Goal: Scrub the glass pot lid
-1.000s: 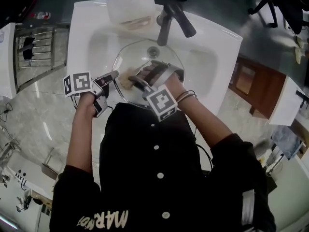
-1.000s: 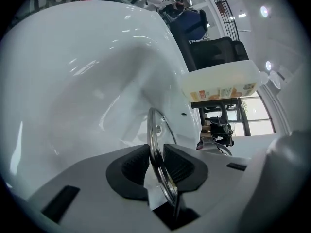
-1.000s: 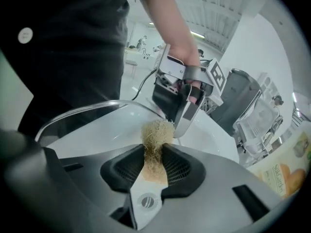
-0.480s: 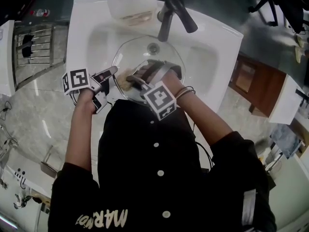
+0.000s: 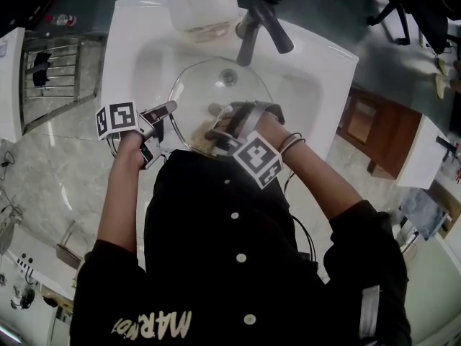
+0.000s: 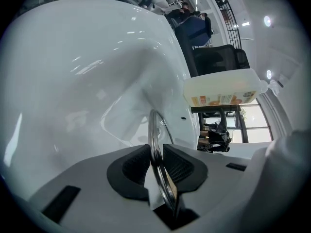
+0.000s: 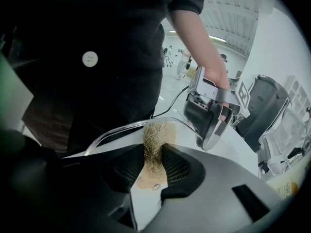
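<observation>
The glass pot lid point(image 5: 216, 85) with a metal rim stands tilted in the white sink point(image 5: 119, 42). My left gripper point(image 5: 171, 108) is shut on the lid's left rim; in the left gripper view the rim point(image 6: 156, 149) runs straight between the dark pads. My right gripper point(image 5: 215, 132) sits at the lid's near edge, shut on a tan fibrous scrubber point(image 7: 154, 144). The scrubber's free end presses against the lid's rim point(image 7: 121, 130). The left gripper point(image 7: 211, 115) also shows in the right gripper view, across the lid.
A dark faucet point(image 5: 263, 24) reaches over the basin from the back. A pale soap bottle point(image 5: 203, 9) stands on the back rim beside it. A metal rack point(image 5: 54, 71) is at the left, a wooden cabinet point(image 5: 360, 121) at the right.
My right gripper has slid the scrubber from the lid's left part toward its near edge and a little right. The left gripper has kept its hold on the rim.
</observation>
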### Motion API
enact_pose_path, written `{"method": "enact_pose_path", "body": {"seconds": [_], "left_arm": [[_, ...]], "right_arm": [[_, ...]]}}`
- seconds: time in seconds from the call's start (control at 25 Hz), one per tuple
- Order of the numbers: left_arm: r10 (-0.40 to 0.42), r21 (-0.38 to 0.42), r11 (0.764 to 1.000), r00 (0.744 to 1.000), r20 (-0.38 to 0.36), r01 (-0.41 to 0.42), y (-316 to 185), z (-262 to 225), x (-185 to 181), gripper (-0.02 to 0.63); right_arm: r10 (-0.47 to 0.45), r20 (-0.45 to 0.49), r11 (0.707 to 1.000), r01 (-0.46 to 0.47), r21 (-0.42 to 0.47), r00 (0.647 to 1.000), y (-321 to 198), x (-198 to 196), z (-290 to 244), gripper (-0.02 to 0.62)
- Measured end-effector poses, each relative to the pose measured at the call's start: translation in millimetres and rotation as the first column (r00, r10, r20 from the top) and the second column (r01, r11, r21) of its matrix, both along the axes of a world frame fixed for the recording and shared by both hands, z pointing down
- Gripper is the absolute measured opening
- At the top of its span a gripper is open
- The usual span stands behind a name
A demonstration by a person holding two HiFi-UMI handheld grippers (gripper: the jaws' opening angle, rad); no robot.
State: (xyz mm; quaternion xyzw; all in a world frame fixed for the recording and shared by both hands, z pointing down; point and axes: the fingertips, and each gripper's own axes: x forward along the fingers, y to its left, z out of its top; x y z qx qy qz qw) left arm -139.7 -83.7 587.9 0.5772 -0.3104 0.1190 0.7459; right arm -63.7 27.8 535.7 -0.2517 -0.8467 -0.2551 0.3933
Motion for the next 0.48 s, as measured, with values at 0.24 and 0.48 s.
{"method": "enact_pose_path", "body": {"seconds": [0.24, 0.48], "left_arm": [[0.007, 0.001, 1.0, 1.0, 0.006, -0.007, 0.1, -0.1, -0.5, 0.103], [0.008, 0.01, 1.0, 1.0, 0.006, -0.008, 0.1, -0.8, -0.1, 0.103]], "right_arm": [[-0.088, -0.088, 0.996, 0.086, -0.025, 0.992, 13.7, 34.3, 2.0, 0.126], [-0.117, -0.206, 0.992, 0.105, -0.066, 0.971, 22.0, 68.0, 6.2, 0.126]]}}
